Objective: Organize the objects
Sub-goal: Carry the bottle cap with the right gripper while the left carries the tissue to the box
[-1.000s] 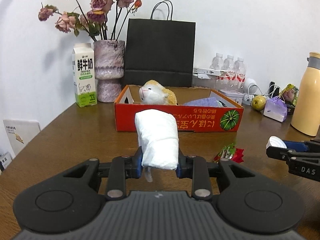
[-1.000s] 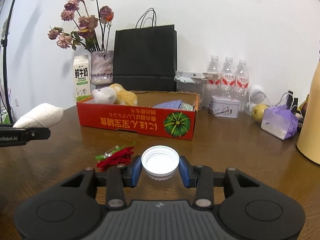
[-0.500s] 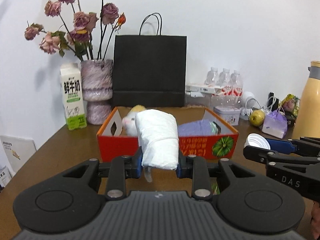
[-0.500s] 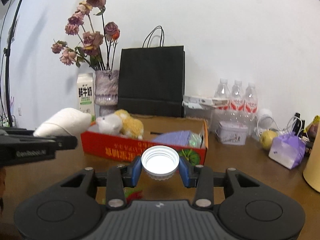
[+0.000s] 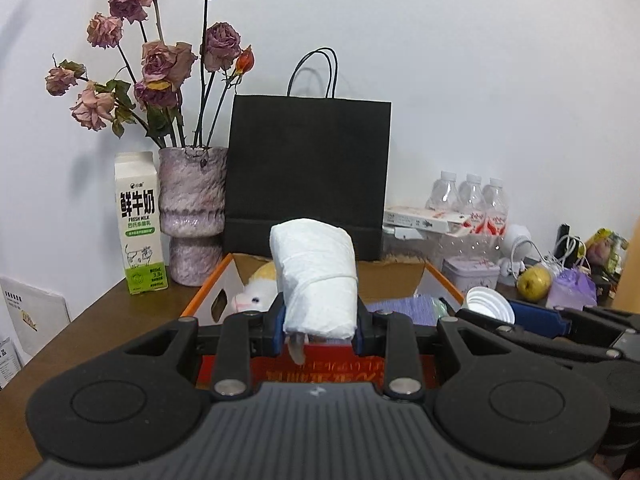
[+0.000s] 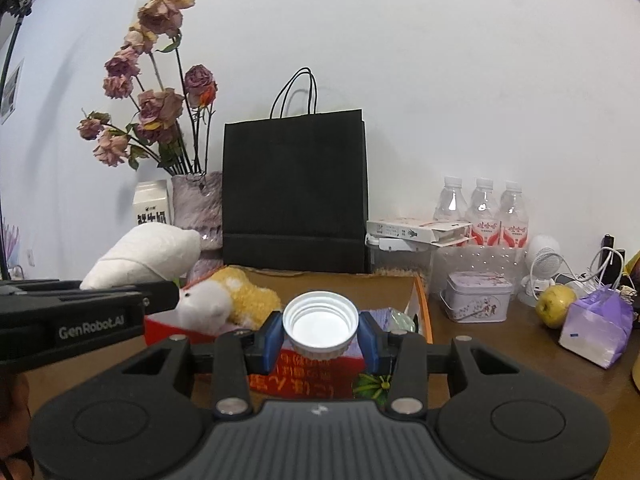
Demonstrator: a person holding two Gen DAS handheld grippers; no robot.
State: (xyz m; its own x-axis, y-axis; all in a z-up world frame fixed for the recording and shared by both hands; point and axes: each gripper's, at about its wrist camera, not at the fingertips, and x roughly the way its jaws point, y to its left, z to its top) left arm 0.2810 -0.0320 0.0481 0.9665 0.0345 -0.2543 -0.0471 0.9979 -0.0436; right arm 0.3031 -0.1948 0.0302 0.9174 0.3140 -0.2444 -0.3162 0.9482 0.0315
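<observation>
since a second ago both our grippers have risen off the brown wooden table and come forward, so the red cardboard box with the pumpkin print now sits just under and ahead of our fingertips, its open top free above the white and yellow plush toy and the purple cloth. our left gripper clamps a rolled white paper towel bundle, tilted up over the near rim. our right gripper pinches a white ribbed plastic bottle cap, hollow side up. both point slightly downward, side by side, close together.
</observation>
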